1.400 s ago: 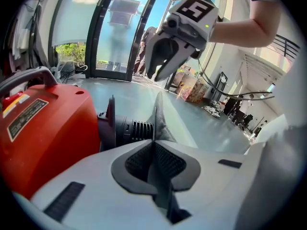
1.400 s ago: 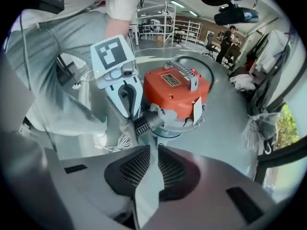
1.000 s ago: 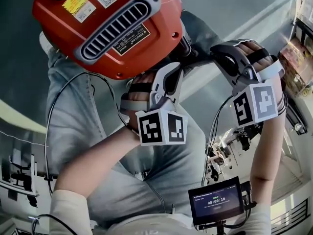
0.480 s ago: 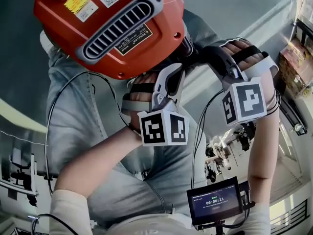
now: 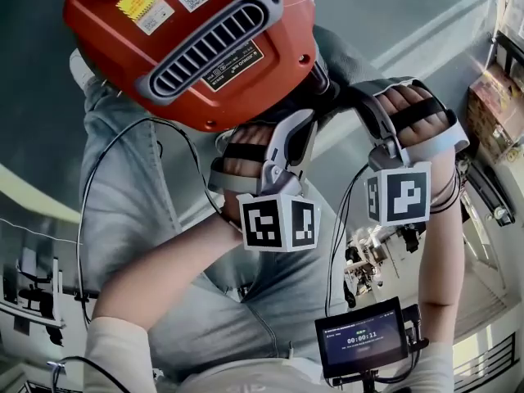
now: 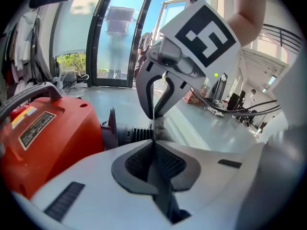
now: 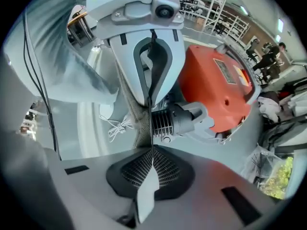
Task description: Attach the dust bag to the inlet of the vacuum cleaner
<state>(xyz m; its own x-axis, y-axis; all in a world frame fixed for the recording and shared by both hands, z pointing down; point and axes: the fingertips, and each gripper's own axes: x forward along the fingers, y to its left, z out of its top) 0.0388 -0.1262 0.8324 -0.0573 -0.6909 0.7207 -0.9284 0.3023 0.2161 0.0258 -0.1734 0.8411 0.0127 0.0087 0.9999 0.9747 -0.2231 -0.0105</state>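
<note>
The red vacuum cleaner [image 5: 188,47] rests between the person's legs, its black ribbed inlet [image 7: 165,121] sticking out of the side. A strip of beige-grey dust bag cloth [image 7: 136,123] hangs just beside the inlet. My left gripper [image 7: 149,104] is shut on the cloth's upper edge. Facing it, my right gripper [image 7: 152,147] points down; its jaws are closing the last bit, pads together on the same cloth edge. In the left gripper view the two grippers meet tip to tip, left gripper [image 6: 154,128] below, right gripper [image 6: 153,115] above. From above, both sets of tips are hidden under the vacuum.
The person's legs in pale jeans [image 5: 131,203] flank the vacuum. A black cable [image 5: 86,195] loops over the left leg. A small monitor [image 5: 362,336] hangs at the bottom right. A white cord [image 7: 117,126] lies on the floor. Shelves [image 5: 495,97] stand at the right.
The right gripper has rolled and swung in toward the left one, its marker cube now facing squarely up. The vacuum and the left gripper have shifted slightly right.
</note>
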